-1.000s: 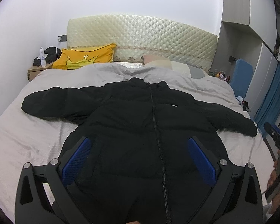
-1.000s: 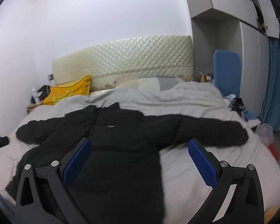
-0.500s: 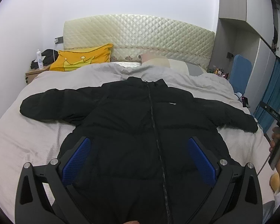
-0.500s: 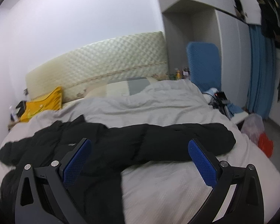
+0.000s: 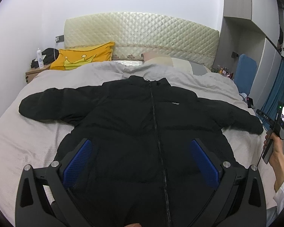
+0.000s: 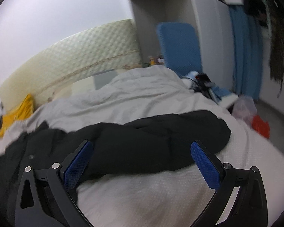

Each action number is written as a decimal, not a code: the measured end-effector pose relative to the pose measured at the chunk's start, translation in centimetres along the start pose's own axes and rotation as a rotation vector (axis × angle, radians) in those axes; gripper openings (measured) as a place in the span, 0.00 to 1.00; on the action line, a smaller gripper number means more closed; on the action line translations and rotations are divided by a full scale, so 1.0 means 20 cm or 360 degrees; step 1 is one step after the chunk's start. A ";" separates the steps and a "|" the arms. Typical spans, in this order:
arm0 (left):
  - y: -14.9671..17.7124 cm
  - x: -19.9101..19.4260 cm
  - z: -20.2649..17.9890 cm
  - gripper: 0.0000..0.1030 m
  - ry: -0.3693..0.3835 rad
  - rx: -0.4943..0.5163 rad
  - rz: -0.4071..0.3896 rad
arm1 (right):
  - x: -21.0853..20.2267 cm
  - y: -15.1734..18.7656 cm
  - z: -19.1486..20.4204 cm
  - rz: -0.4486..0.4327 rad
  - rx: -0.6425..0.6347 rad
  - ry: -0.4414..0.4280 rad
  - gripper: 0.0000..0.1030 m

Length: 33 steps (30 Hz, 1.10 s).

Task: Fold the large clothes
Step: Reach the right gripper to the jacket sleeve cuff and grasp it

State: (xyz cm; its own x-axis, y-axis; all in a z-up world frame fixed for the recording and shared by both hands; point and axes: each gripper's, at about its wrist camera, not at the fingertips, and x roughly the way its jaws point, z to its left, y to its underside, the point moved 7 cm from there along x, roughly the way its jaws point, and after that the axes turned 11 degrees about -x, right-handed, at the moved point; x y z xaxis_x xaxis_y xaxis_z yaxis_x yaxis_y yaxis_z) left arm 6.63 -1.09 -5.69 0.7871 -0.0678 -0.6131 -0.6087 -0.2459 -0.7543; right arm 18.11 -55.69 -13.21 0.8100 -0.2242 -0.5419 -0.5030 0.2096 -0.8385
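jacket: black puffer jacket lies flat, front up, zipped, on the bed — sleeves spread out to both sides, collar toward the headboard. No fold made yet.
right sleeve: right sleeve stretched across the bedspread toward the bed's right edge; now sits between the right claw's pads in the right wrist view.
what changed: right claw has swung from a wide look over the whole jacket to close on that sleeve in the last second — view is motion-blurred, so it is mid-move. Left view has barely shifted.
right claw state: jaws wide apart, nothing gripped, above the sleeve; contact cannot be told.
left claw: left claw hovers over the jacket's lower front, either side of the zipper; jaws apart, empty.
person: hand holding the right tool shows at the left view's right edge, just past the sleeve cuff.
meaning: likely first step is starting — grab the right sleeve and fold it in over the chest. Puffy fabric, may need a deep bite.
surroundings: yellow pillow at the head of the bed, blue chair beside it.
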 end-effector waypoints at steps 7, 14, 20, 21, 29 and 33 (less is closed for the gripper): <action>-0.01 0.06 0.01 1.00 0.0005 -0.0016 0.0030 | 0.11 0.09 -0.45 -0.0028 0.0581 -0.0024 0.96; -0.01 0.13 -0.02 1.00 0.0015 -0.0019 0.0065 | 0.28 0.36 -0.80 0.0101 0.1125 -0.0073 0.89; -0.01 0.20 -0.03 1.00 0.0009 -0.0009 0.0083 | 0.43 0.39 -0.84 0.0102 0.1262 -0.0207 0.86; -0.02 0.21 -0.02 1.00 -0.0007 0.0005 0.0079 | 0.46 0.37 -0.84 0.0095 0.1250 -0.0222 0.86; -0.01 0.37 0.01 1.00 -0.0060 -0.0013 0.0131 | 0.72 0.27 -0.72 0.0133 0.1016 -0.0282 0.78; -0.01 0.46 -0.03 1.00 -0.0113 0.0080 0.0150 | 0.81 0.23 -0.69 0.0131 0.1080 -0.0338 0.26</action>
State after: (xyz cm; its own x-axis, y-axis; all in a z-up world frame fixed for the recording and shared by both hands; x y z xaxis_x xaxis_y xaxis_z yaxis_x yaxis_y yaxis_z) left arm 13.97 -2.15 -11.02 0.7183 -0.0190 -0.6955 -0.6852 -0.1929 -0.7024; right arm 24.66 -71.47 -26.66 0.8533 -0.0064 -0.5214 -0.3226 0.7792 -0.5374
